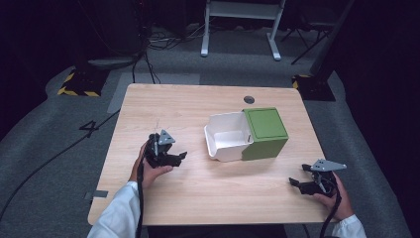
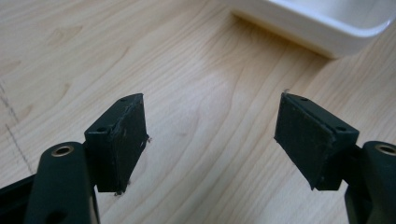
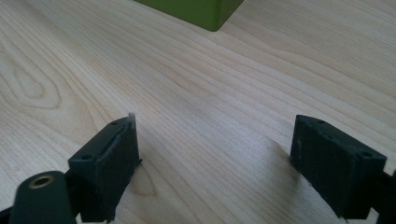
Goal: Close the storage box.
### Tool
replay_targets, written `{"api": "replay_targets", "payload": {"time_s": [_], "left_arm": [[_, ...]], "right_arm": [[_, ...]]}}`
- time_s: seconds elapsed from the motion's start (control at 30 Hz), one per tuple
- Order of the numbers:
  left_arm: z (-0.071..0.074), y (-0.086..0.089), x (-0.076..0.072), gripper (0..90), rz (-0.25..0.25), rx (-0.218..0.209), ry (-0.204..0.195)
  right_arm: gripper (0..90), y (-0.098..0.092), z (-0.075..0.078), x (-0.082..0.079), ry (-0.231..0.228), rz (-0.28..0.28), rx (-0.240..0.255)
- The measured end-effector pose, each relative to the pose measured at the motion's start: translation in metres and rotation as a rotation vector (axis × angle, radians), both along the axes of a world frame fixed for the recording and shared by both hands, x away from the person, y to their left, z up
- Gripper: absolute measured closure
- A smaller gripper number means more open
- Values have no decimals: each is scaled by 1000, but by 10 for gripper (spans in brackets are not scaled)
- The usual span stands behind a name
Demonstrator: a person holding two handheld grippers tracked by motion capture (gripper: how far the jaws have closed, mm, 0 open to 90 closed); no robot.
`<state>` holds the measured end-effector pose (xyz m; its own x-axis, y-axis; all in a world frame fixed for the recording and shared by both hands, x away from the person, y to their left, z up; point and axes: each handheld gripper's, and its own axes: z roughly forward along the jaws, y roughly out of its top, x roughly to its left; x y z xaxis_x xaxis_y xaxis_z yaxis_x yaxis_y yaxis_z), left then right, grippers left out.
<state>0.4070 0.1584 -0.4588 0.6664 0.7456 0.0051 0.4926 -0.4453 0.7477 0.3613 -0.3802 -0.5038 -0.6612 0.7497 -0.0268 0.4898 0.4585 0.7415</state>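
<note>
At the left of the high view the left gripper [image 1: 182,156] is held low over the wooden table [image 1: 163,104], its jaws spread wide with nothing between them; in the left gripper view the same gap is seen over bare wood, with the rim of the white drawer [image 2: 327,23] just ahead. Near the middle of the table the white drawer [image 1: 225,136] is seen pulled most of the way out of the green box [image 1: 266,131], its open end turned toward the left gripper. At the right, well apart from the box, the right gripper [image 1: 293,182] is held just above the table — jaws likewise spread and empty.

A one-sided push on the drawer could probably slide the whole box across the smooth wood, since nothing braces it. A skewed push might jam the drawer in its sleeve.

Nothing is seen lying between either gripper and the box — only a dark grommet hole [image 1: 249,99] behind it.
</note>
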Motion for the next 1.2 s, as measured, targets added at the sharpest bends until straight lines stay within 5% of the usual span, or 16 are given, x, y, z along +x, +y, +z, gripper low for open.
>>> {"api": "replay_targets", "payload": {"time_s": [0.17, 0.73, 1.2], "left_arm": [[3, -14, 9, 253, 14, -39, -1], [2, -62, 35, 247, -1, -59, -12], [-2, -77, 43, 249, 1, -115, 4]], "right_arm": [[155, 0, 0, 0, 0, 0, 0], [155, 0, 0, 0, -3, 0, -1], [156, 0, 0, 0, -2, 0, -1]]}}
